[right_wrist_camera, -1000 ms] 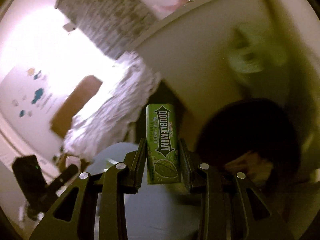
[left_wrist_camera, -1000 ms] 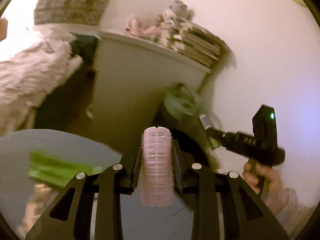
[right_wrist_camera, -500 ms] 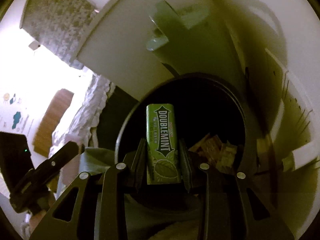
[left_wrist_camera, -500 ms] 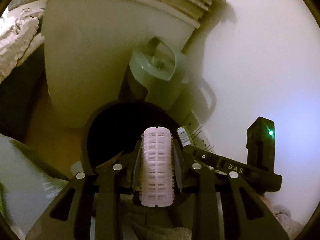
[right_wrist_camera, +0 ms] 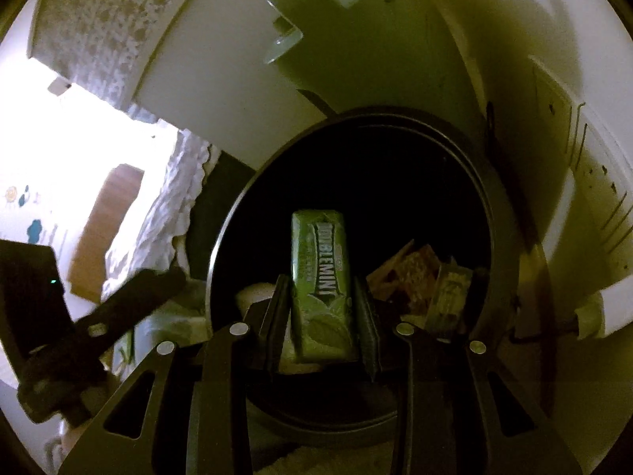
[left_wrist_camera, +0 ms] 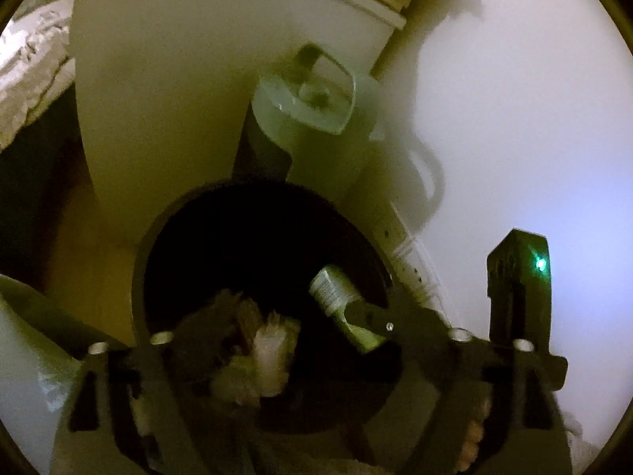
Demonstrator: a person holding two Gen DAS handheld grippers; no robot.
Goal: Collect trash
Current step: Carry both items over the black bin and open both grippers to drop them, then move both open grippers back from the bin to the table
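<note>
Left gripper (left_wrist_camera: 292,340): spread wide, nothing between the fingers; poised over the mouth of the bin (left_wrist_camera: 138,277). Outline blurred, fingertips hard to trace against the dark interior.

Right gripper (right_wrist_camera: 320,283): pinching the gum pack (right_wrist_camera: 320,277) upright, label legible but smeared. Held above the bin opening, inside the rim's circle. In the left wrist view, entering from 4 o'clock, with the pack end poking toward the bin centre.

Roller (left_wrist_camera: 273,352): pale pink, lying inside the bin at the 6 o'clock side, among scraps (left_wrist_camera: 237,316). Lower part hidden behind the left gripper's frame; blurred.

Scraps, right wrist view: brown and printed pieces at 4 o'clock of the pack, low in the bin. Kind not readable.

Bin: round, black, interior mostly lost in shadow. Near rim cut off by the gripper bodies in both views. Open room across the centre and the 12 o'clock half of the mouth.

Surroundings:
- Cabinet (left_wrist_camera: 178,99), white, just beyond the rim at 11 o'clock.
- Pale green object (left_wrist_camera: 304,95), touching or just beside the rim at 12 o'clock; identity unclear.
- Wall (left_wrist_camera: 514,138), close at 3 o'clock.
- Bedding (right_wrist_camera: 158,206), well apart at 9 o'clock, overexposed.
</note>
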